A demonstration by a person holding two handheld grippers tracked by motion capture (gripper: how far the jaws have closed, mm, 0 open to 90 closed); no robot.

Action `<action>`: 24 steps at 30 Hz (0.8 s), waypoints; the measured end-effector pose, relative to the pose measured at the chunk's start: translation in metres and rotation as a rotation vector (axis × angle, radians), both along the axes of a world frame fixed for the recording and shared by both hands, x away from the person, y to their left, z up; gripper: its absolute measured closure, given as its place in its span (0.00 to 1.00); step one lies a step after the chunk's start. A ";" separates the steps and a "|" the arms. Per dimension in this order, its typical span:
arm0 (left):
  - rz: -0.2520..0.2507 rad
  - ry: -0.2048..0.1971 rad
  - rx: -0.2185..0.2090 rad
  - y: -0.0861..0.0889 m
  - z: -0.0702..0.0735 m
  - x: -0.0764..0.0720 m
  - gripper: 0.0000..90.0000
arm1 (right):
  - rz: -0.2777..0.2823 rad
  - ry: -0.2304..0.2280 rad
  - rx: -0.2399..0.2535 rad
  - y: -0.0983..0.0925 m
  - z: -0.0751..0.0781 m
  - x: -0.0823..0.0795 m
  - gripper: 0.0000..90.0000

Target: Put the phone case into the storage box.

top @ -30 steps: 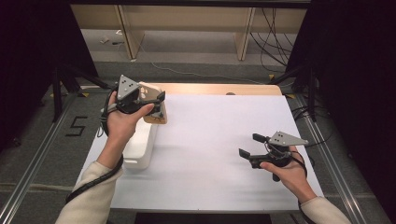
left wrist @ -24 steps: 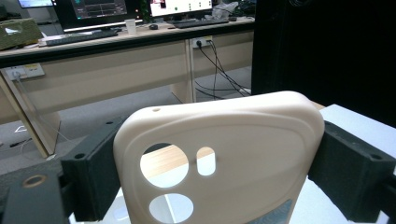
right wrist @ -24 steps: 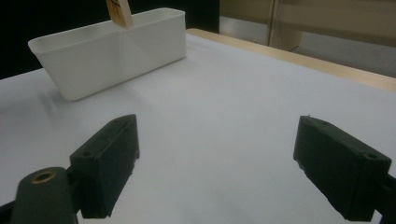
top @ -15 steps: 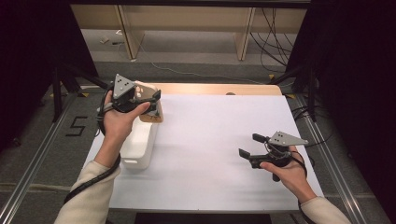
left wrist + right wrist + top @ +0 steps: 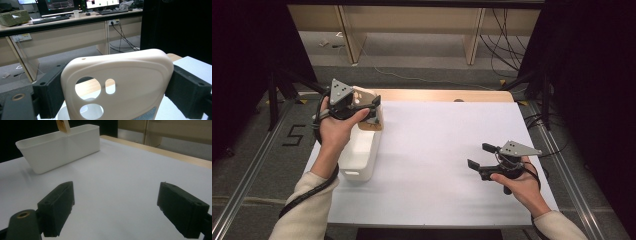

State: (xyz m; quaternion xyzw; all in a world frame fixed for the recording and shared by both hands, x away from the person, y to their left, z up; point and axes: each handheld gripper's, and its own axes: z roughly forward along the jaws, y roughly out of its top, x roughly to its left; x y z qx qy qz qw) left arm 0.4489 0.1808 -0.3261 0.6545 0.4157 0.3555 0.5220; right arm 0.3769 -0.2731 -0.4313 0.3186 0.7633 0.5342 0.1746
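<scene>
A beige phone case (image 5: 120, 75) with camera cut-outs stands upright between the black jaws of my left gripper (image 5: 371, 111), which is shut on its two side edges. In the high view the phone case (image 5: 366, 97) hangs over the far end of a white plastic bin (image 5: 359, 155) at the table's left. In the right gripper view, the case's lower end (image 5: 62, 126) shows just above the bin (image 5: 60, 147). My right gripper (image 5: 479, 156) rests low over the white table at the right. Its jaws are open with nothing between them, and its fingertips (image 5: 58, 205) point toward the bin.
The white tabletop (image 5: 437, 150) has a wooden strip (image 5: 442, 95) along its far edge. Metal rails run along both sides of the table. Desks with monitors and loose cables stand beyond the far edge.
My left hand has drifted slightly to the left and away with the phone case still in its jaws. The right hand has kept still.
</scene>
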 end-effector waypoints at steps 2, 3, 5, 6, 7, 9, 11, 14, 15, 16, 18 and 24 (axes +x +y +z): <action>0.004 0.000 0.002 0.001 0.000 0.000 0.13 | 0.000 0.000 0.000 0.000 0.000 0.000 0.17; 0.005 0.000 0.004 0.002 0.000 0.000 0.13 | 0.000 0.001 0.000 0.000 0.000 0.000 0.17; 0.009 0.001 0.004 0.003 0.000 0.001 0.13 | 0.001 0.000 0.002 0.000 0.000 0.000 0.17; 0.011 0.001 0.006 0.003 -0.001 0.001 0.13 | 0.001 0.001 0.000 0.000 0.000 0.000 0.17; 0.012 0.001 0.007 0.004 -0.001 0.001 0.13 | 0.000 0.001 0.000 0.000 0.000 0.000 0.17; 0.014 0.004 0.011 0.004 -0.001 0.002 0.13 | 0.002 0.000 0.001 0.000 0.000 0.000 0.17; 0.016 0.005 0.015 0.005 -0.002 0.002 0.13 | 0.001 0.000 0.000 0.000 0.000 0.000 0.17; 0.019 0.008 0.014 0.006 -0.003 0.003 0.13 | 0.001 0.001 -0.001 0.000 0.000 0.000 0.17; 0.020 0.009 0.014 0.006 -0.003 0.003 0.13 | 0.003 0.001 0.002 0.000 -0.001 0.000 0.17; 0.021 0.009 0.014 0.007 -0.004 0.004 0.13 | 0.003 0.002 0.002 0.000 -0.001 0.000 0.17; 0.023 0.008 0.019 0.007 -0.004 0.004 0.13 | 0.001 0.003 0.001 0.000 -0.001 0.000 0.17; 0.027 0.011 0.027 0.009 -0.005 0.005 0.13 | 0.003 0.000 0.002 0.000 0.000 0.000 0.17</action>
